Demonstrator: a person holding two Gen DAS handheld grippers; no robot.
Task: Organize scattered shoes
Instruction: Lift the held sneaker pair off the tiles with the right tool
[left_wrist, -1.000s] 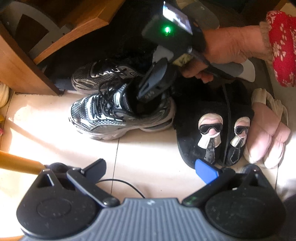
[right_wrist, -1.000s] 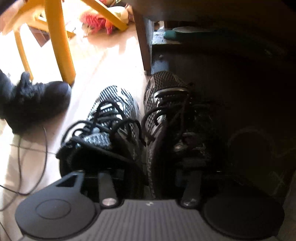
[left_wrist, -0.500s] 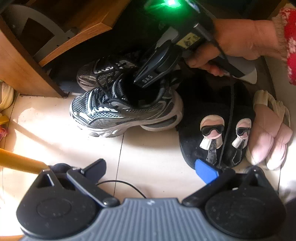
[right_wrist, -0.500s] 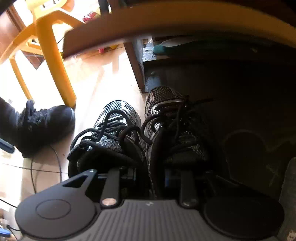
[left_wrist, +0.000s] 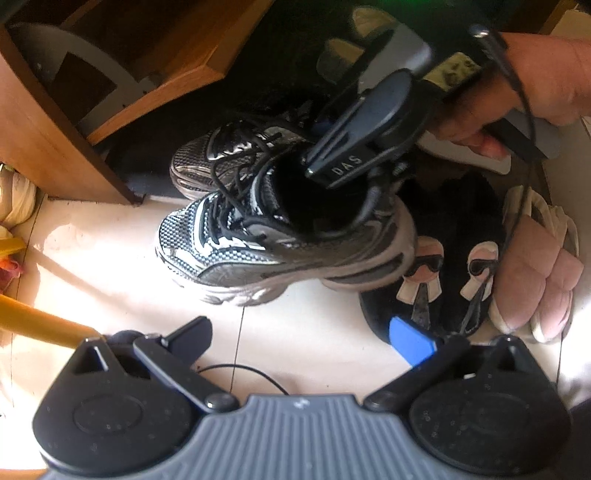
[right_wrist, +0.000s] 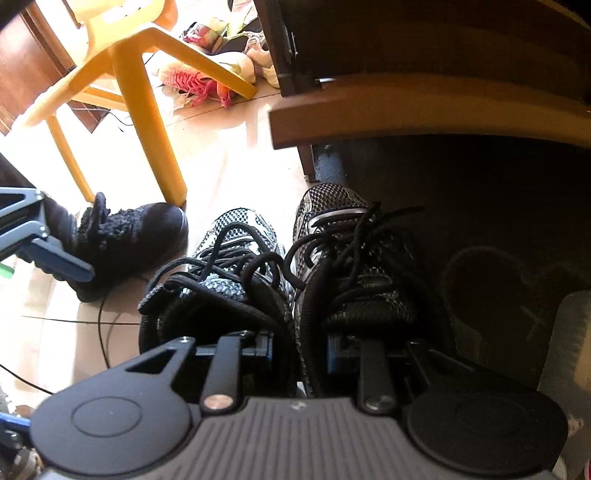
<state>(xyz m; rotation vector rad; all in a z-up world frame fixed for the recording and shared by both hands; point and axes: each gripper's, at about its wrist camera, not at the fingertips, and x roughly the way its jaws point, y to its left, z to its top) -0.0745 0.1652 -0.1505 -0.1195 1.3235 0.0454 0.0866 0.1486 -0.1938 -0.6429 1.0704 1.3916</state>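
- Right gripper (right_wrist: 299, 354) has one finger inside each of the two grey mesh sneakers (left_wrist: 280, 240); jaws narrow, pinching the two inner collars together between the pads.
- In the left wrist view the near sneaker hangs heel-high from that gripper, its toe tipped down toward the pale tiled floor (left_wrist: 314, 339). The second sneaker sits just behind it, partly in shadow.
- A hand (left_wrist: 535, 77) grips the right tool's handle at upper right; a black cable trails down from it.
- Left gripper (left_wrist: 303, 339) hovers over bare floor, jaws wide, nothing between them. One finger carries a blue pad (left_wrist: 412, 345).
- Black slippers with sunglasses faces (left_wrist: 447, 266) lie on the floor to the right of the sneakers, touching a pair of pink slippers (left_wrist: 535, 269) further right.
- Wooden desk (right_wrist: 424, 107) overhangs the dark recess behind the sneakers.
- Right wrist view: a black fuzzy boot (right_wrist: 125, 240) lies on the floor to the left of the sneakers, beside the leg of a yellow plastic chair (right_wrist: 147, 107).
- Red-and-pale shoes (right_wrist: 199, 81) lie beyond the chair, well apart from the sneakers.
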